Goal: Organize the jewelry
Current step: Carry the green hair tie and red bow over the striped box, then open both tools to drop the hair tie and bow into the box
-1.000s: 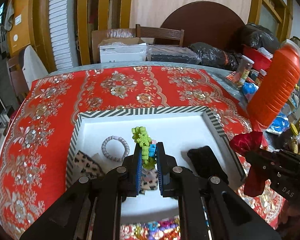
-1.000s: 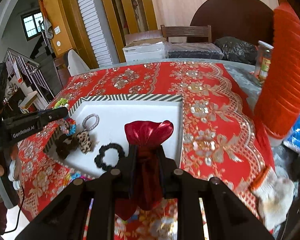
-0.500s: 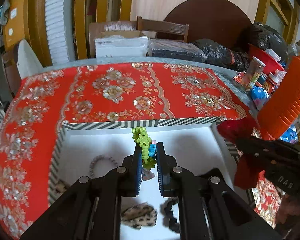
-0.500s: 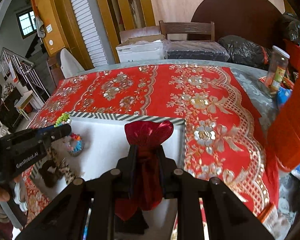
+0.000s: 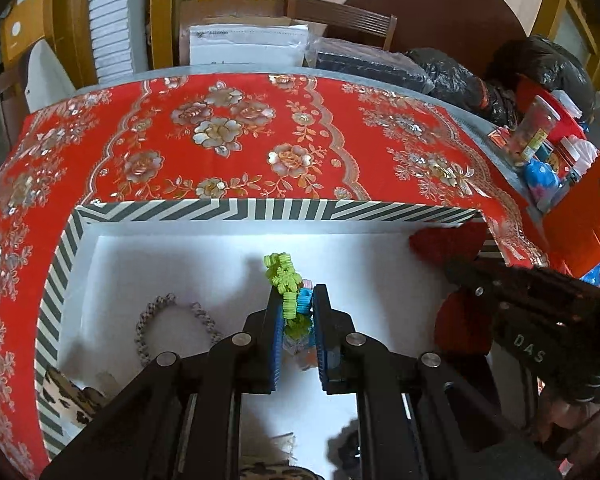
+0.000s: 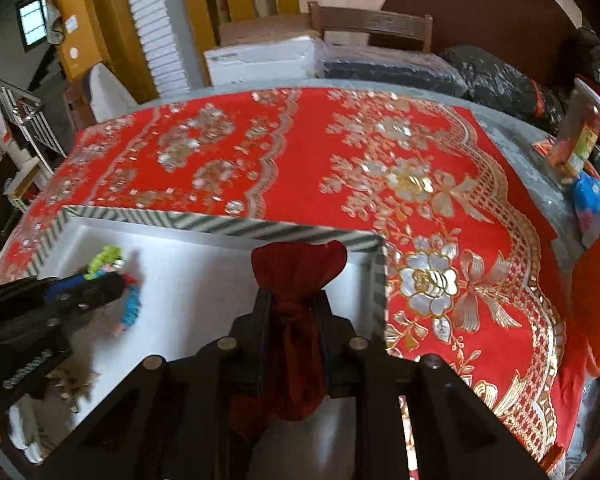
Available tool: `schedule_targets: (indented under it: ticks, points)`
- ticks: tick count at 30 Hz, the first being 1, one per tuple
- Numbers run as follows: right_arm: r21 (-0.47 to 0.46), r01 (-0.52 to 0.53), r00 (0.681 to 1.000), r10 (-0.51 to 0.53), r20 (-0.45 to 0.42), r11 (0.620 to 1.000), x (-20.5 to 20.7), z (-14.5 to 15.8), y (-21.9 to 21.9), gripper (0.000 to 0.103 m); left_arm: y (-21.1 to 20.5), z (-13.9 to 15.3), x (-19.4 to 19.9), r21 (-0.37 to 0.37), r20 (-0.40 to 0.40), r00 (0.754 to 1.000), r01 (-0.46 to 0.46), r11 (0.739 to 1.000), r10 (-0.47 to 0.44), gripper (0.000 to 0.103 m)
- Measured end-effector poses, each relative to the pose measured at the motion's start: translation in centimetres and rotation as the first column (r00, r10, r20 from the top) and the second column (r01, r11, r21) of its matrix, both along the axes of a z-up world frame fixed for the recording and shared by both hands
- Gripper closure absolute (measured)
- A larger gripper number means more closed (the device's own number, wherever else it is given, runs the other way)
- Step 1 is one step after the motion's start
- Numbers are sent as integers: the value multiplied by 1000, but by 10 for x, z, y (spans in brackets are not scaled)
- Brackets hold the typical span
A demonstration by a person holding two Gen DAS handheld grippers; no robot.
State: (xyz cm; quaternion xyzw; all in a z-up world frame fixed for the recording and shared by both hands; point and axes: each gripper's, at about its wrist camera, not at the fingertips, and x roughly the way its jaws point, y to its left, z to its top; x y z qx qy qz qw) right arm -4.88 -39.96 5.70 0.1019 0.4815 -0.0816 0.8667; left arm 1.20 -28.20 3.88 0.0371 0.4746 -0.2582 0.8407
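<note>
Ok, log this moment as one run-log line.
left tool: opening, colourful coil bracelet between jaws | right tool: shut on red pouch | both over striped box

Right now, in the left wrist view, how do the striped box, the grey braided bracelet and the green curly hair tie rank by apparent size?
1. Striped box, by far the largest.
2. Grey braided bracelet.
3. Green curly hair tie; it hangs nearer the camera and partly hidden between the pads, so this last ranking is unsure.

Only readable text — white letters "DAS" on the black body of the right gripper [image 5: 436,270], seen from left wrist cam. Lettering on the left gripper [image 6: 118,280] — too blurred to read.
</note>
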Motion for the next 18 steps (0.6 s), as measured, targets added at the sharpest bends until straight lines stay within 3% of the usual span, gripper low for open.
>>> schedule_targets:
  ticks: [3,5,11,18]
  points:
    - [30,11,1000,-11,-9,999,0,-2,-5,73,-1,-2,2,-21,-27,999,18,1000,-19,67]
    - [44,14,1000,-15,21,999,-4,2,-6,53,1,1,1,-38,-35,999,25,999,-26,63]
    - [55,14,998,-17,59,998,-22,17,-2,50,9,16,-6,-51,-18,1000,14,999,-15,61]
    - [51,19,994,-24,102,998,-58,42,8,42,22,46,-41,-5,107,994,2,1000,-1,61]
